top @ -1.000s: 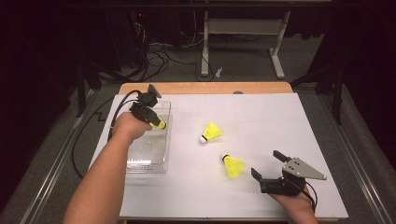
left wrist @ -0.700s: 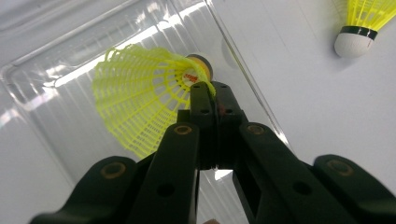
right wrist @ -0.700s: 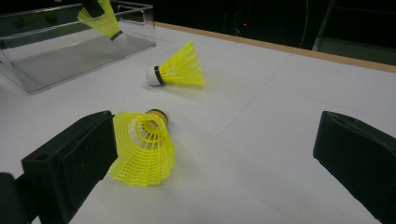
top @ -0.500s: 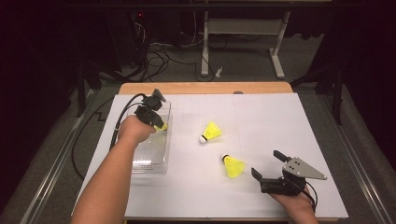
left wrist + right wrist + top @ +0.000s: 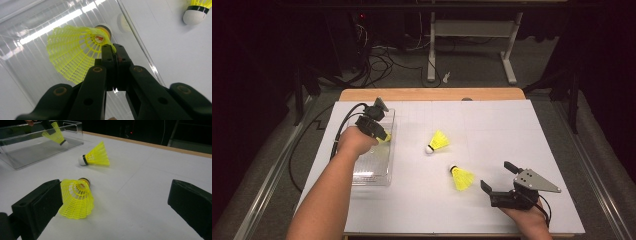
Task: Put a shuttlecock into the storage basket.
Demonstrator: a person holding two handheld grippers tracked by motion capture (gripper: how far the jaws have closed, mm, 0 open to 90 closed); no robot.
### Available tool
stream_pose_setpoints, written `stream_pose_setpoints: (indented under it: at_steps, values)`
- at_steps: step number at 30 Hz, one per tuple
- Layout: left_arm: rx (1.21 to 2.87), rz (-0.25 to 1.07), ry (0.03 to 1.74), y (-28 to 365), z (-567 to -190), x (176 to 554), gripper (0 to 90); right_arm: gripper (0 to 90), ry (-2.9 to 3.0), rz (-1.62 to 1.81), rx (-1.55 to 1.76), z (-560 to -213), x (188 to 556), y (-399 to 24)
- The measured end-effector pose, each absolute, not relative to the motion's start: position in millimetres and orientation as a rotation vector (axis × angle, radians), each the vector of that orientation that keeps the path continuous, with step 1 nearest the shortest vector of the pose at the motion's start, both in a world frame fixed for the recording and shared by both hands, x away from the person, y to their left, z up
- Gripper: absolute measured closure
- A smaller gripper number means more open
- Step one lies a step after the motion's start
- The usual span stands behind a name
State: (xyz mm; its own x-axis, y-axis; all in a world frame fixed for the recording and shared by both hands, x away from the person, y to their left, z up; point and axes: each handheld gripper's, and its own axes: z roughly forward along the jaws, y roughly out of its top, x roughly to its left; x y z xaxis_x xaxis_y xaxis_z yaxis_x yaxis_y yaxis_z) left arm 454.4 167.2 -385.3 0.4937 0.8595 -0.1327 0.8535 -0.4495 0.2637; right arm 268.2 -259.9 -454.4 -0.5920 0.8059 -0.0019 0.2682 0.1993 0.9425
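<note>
While my left tongs (image 5: 111,53) are closed on the thin edge of a yellow plastic mesh shuttlecock (image 5: 75,53), I keep it over the clear plastic rectangular box (image 5: 374,167), and I take this box as my landmark. I judge that I hold the shuttlecock by the rim of its skirt because this is the only part thin enough to pinch; the cork then hangs lower and points to the floor of the box, so the piece should drop there cleanly when I let go. It seems to be inside the walls, near the far end of the box, but I cannot tell if the cork already touches the bottom.

My right tongs (image 5: 499,181) stand wide open and hold nothing. They rest on the white surface (image 5: 512,130), well apart from the box, probably waiting for the next pick. Just in front of them lies a second yellow shuttlecock (image 5: 76,198) on its side, with the open skirt toward the tongs. A third yellow shuttlecock with a white cork and a dark band (image 5: 94,156) lies between that one and the box.

The held shuttlecock has a net-like skirt with ribs, a little squeezed where the tongs bite, and a pale cork with a small red mark inside the cone.
</note>
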Motion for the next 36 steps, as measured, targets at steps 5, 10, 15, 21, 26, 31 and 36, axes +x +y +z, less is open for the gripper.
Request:
stream_pose_setpoints:
  at_steps: [5, 10, 15, 21, 26, 31, 36]
  values:
    - [2.478, 0.008, 1.443, 165, -388, 454, 83.7, 0.4, 1.972, 1.392, 0.998, -455, 269, -261]
    - [2.496, -0.009, 1.439, 163, -389, 454, 79.3, 0.4, 1.97, 1.394, 0.997, -454, 268, -261]
    - [2.519, -0.035, 1.451, 163, -389, 451, 72.9, 0.4, 1.971, 1.394, 0.996, -454, 269, -261]
    - [2.52, -0.052, 1.454, 164, -387, 450, 67.1, 0.4, 1.97, 1.394, 0.994, -454, 268, -261]
    - [2.534, -0.084, 1.454, 164, -387, 447, 63.8, 0.4, 1.968, 1.393, 0.995, -454, 268, -261]
    - [2.529, -0.111, 1.462, 167, -387, 445, 61.4, 0.4, 1.969, 1.394, 0.994, -454, 268, -261]
    - [2.522, -0.128, 1.452, 171, -387, 441, 56.1, 0.4, 1.969, 1.391, 0.995, -454, 268, -261]
